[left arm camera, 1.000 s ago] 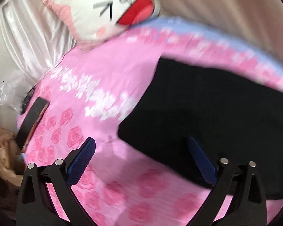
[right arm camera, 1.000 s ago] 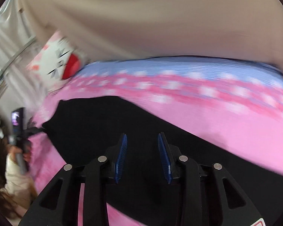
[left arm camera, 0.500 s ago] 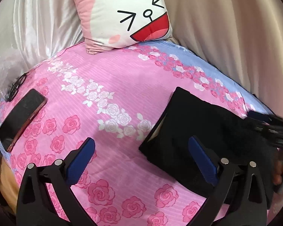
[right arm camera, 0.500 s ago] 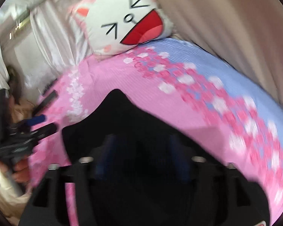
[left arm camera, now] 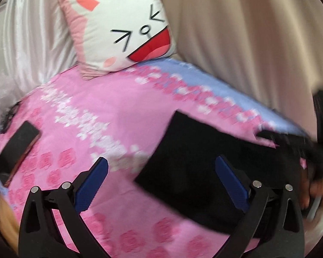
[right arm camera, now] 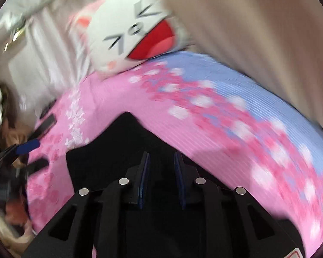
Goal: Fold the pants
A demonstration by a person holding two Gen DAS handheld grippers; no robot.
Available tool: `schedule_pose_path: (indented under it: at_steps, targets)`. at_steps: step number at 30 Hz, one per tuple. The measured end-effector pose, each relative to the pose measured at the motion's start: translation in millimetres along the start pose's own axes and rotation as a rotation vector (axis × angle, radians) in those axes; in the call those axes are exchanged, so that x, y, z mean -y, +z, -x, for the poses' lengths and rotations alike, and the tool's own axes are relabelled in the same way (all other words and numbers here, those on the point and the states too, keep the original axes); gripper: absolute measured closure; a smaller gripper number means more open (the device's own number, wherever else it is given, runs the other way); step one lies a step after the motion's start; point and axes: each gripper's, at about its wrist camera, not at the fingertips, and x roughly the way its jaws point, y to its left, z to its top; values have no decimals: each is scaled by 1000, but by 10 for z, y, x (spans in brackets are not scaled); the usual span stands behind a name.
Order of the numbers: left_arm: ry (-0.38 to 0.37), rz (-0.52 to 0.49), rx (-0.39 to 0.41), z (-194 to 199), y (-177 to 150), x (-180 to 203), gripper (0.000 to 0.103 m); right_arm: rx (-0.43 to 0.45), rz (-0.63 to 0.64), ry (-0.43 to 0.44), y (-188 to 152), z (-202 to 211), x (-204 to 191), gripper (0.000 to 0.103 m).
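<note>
Left wrist view: the left claw (left arm camera: 161,182) is being held wide open above the bed (left arm camera: 109,116), with nothing between its blue pads (left arm camera: 90,185). The black pants (left arm camera: 193,167) are lying as a compact dark rectangle on the pink floral cover, toward the right of this view, their near corner falling under the right-hand pad. A cat-face cushion (left arm camera: 127,34) is propped at the head of the bed, and a dark phone (left arm camera: 15,144) is resting near the left edge, well apart from the garment.

Right wrist view: the right claw (right arm camera: 161,178) is being narrowed, its jaws closing directly over the pants (right arm camera: 109,150). A gap is being shown between the pads (right arm camera: 144,178); whether any cloth is being caught between them cannot be told, since black fabric and black frame are merging in the blur. The left claw (right arm camera: 24,148) is being seen at the far left, off the garment.

Judged step: a further fold, or a final tidying of the bundle, is being prepared. For a clean result, an outer edge should be pinched through all its layers at once, the closing should be completed before any lift, and the cloth should be carried low and level so that the layers beneath are not being dragged askew. The free claw is best being kept beside the opposite edge, ready to pin it.
</note>
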Motion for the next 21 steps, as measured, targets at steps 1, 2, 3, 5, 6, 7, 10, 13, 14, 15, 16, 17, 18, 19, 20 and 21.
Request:
schedule_pose_path:
  at_steps: [1,2,3,5,6,7,10,13,14,15,16,17,18,19,20,21]
  targets:
    - [3,-1,-13,-80,33,52,5,-10,-42,8,-87,50,105,89]
    - [29,-13,-38,-217,54,125,5,-34,-83,12,-222,77,234,101]
    - [107,-48,-82,-460,43,213,5,-62,-88,-9,-368,61,342,103]
    - [274,-105,-134,-802,-66,254,6,-104,-121,-150,-633,28,654,103]
    - [335,-123,-140,-922,-136,228,5,-88,-209,-127,-774,103,928,103]
    - [315,-111,-122,-920,-179,184,5,-49,-315,-77,-882,255,1145,103]
    - [302,-68,-109,-715,-131,152,6,41,-411,-136,-1053,697,1411,95]
    - [274,-81,-22,-449,-4,386,5,75,-397,-102,-945,826,1420,95]
    - [247,-93,-14,-430,24,512,5,79,-382,-119,-905,810,1407,94]
    - [239,-120,-32,-492,24,642,5,77,-368,-137,-827,738,1445,92]
    - [257,-153,-62,-578,-21,733,5,63,-369,-122,-793,683,1521,92]
    - [304,-191,-100,-717,-88,796,5,38,-370,-108,-759,547,1591,95]
    - [387,-233,-140,-904,-206,802,5,2,-357,-153,-747,397,1668,98]
    - [429,-246,-132,-1001,-284,754,5,-31,-343,-229,-755,313,1737,102]
    - [421,-233,-91,-965,-313,714,5,-19,-352,-265,-766,294,1806,102]
    - [422,-220,-93,-921,-332,662,5,14,-399,-226,-785,397,1856,101]
